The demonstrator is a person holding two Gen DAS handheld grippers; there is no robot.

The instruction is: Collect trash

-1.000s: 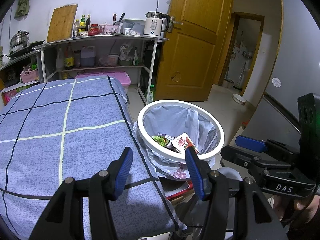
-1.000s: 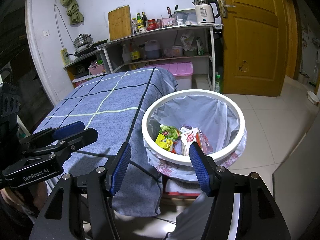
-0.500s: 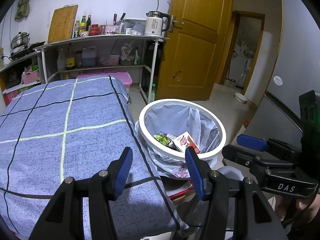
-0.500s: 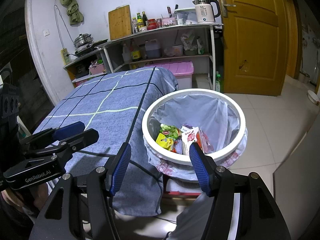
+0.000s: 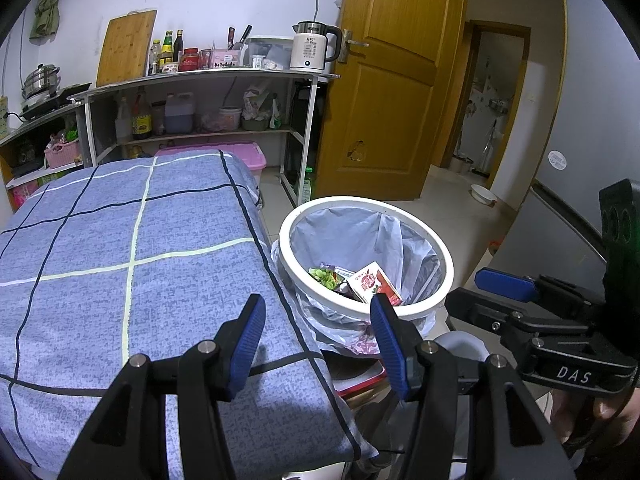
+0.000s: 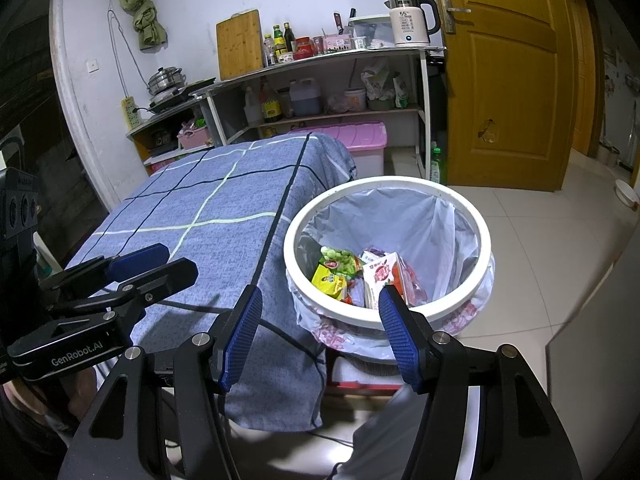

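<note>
nearest the left wrist camera, the left gripper [image 5: 316, 320] has its blue-padded fingers spread wide with nothing between them, poised over the near edge of a table under a blue checked cloth [image 5: 120, 248]. at about 3 o'clock in that view the right gripper [image 5: 504, 284] pokes in, gripped by a hand [image 5: 580, 420] at the lower right; from its own camera the right gripper [image 6: 320, 320] is likewise spread and empty, above the cloth's hanging corner and the bin's near rim. the cloth lies flat, crossed by dark and pale lines, and its top is bare. just beside the table's right edge, at about 1 o'clock from the left gripper, stands a round white bin [image 5: 416, 312] lined with a pale plastic bag [image 5: 352, 236]. the trash [image 6: 360, 272] is inside it: a green and yellow wrapper, a red and white carton [image 5: 372, 284] and other packets piled at the bottom. something red [image 5: 360, 384] shows under the bin. the floor is pale tile [image 6: 560, 248]. past the table, at 12 o'clock, a pink storage box [image 6: 352, 136] sits on the floor below a metal shelf rack [image 5: 200, 80] that carries bottles, jars, a wooden cutting board [image 5: 126, 52] leaning on the wall and a white electric kettle [image 5: 312, 46]. at 10 o'clock a steel pot [image 6: 166, 80] rests on a lower shelf. at 1 o'clock a wooden door [image 5: 392, 92] stands next to a doorway into a further room.
</note>
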